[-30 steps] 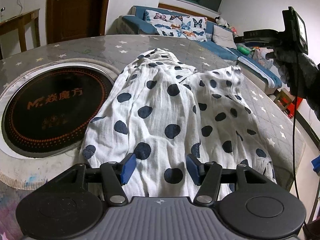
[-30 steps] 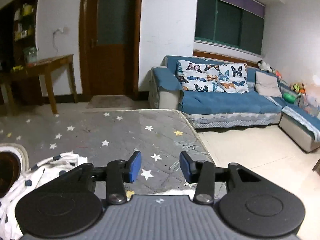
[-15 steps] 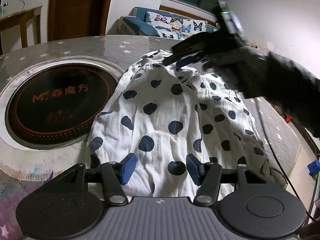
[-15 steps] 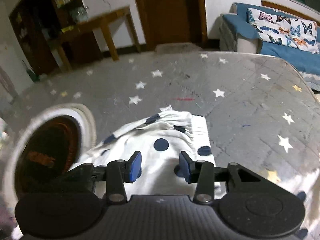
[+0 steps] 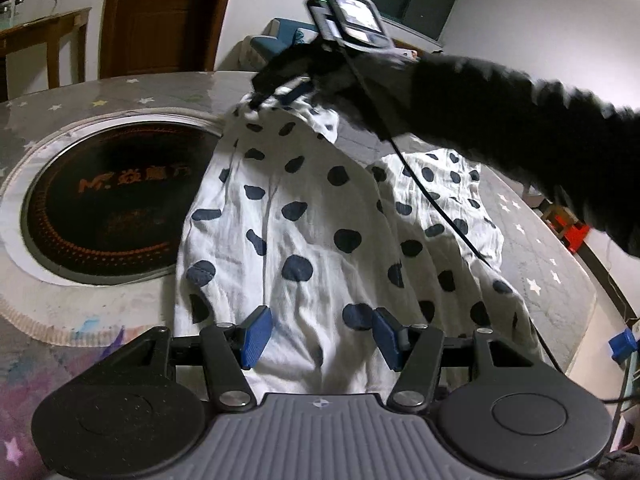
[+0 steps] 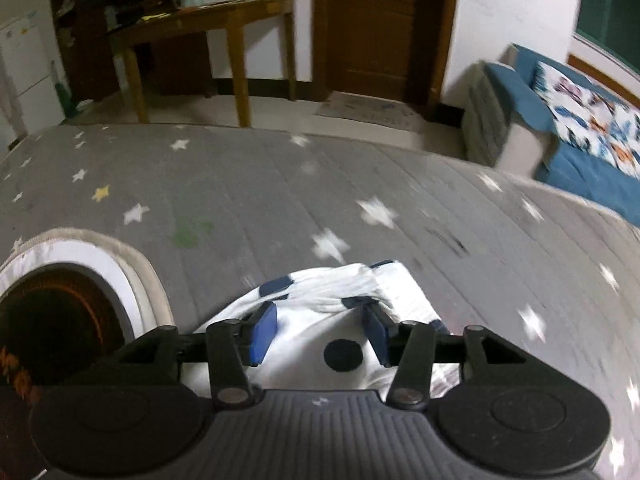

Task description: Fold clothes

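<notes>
A white garment with dark blue dots [image 5: 312, 216] lies lengthwise on the grey star-print table [image 5: 168, 92]. My left gripper [image 5: 320, 336] hovers open over the garment's near end, with cloth below its blue pads and nothing pinched. My right gripper [image 6: 319, 332] is at the far end of the garment [image 6: 344, 292]. Its jaws are opening, and the cloth lies between and under its pads without being pressed. In the left wrist view the right gripper [image 5: 280, 94] reaches in from the right at the bunched far edge, held by a hand in a black sleeve [image 5: 520, 120].
A round dark hob plate [image 5: 108, 204] with a pale rim is set into the table left of the garment. A black cable [image 5: 432, 200] trails across the cloth. The table edge [image 5: 576, 280] runs on the right. A wooden side table [image 6: 224, 20] and a blue sofa [image 6: 560, 128] stand beyond.
The right gripper swung from beyond the table's right side across to the garment's far end and dipped down, its jaws a little wider. The left gripper stayed nearly still.
</notes>
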Demonstrator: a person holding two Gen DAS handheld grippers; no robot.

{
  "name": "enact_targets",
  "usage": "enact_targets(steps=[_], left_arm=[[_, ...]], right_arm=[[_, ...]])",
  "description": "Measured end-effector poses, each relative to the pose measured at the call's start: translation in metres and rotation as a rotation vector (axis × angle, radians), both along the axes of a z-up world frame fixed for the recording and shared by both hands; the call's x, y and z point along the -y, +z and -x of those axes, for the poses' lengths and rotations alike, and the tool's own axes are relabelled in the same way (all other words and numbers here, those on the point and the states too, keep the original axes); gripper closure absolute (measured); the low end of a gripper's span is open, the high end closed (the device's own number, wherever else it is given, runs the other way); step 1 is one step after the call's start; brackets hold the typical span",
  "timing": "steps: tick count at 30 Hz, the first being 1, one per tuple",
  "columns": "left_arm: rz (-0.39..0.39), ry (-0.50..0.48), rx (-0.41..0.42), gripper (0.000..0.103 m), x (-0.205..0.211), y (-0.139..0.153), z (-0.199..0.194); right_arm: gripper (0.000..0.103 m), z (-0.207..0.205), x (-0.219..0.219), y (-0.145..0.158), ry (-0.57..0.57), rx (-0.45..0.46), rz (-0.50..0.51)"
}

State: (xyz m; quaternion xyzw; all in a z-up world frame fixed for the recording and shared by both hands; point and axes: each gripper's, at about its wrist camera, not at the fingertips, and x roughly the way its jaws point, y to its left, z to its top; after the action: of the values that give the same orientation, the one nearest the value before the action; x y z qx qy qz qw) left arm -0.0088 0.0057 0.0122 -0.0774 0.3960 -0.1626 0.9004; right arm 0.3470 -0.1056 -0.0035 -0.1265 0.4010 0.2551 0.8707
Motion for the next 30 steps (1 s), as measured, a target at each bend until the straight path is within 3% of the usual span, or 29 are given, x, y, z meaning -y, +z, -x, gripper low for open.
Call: enact_targets(steps=[5,9,14,17,25,30], left_arm=[[0.011,0.044,-0.01,0.044,-0.008,0.0,0.005],[0.014,0.063,-0.016,0.044,-0.011,0.0,0.009],[0.012,0.059,-0.011,0.044,-0.01,-0.001,0.008],[0.013,0.059,-0.005,0.044,-0.01,-0.002,0.01],[-0.016,0.078,-0.006,0.049,-0.013,-0.003,0.014],[-0.014,0.079,-0.017,0.05,-0.014,-0.003,0.014]], right_arm=[[0.042,-0.014,-0.05,-0.007,0.078,0.034,0.013],[0.042,-0.016,-0.065,0.003,0.117,0.028,-0.007],[0.042,0.001,-0.032,0.034,0.131,0.038,-0.022],[0.042,0.014,-0.004,0.037,0.137,0.009,0.004],[0.052,0.01,0.033,0.004,0.082,-0.127,-0.084],[0.054,-0.012,0.036,-0.003,0.038,-0.087,-0.104]])
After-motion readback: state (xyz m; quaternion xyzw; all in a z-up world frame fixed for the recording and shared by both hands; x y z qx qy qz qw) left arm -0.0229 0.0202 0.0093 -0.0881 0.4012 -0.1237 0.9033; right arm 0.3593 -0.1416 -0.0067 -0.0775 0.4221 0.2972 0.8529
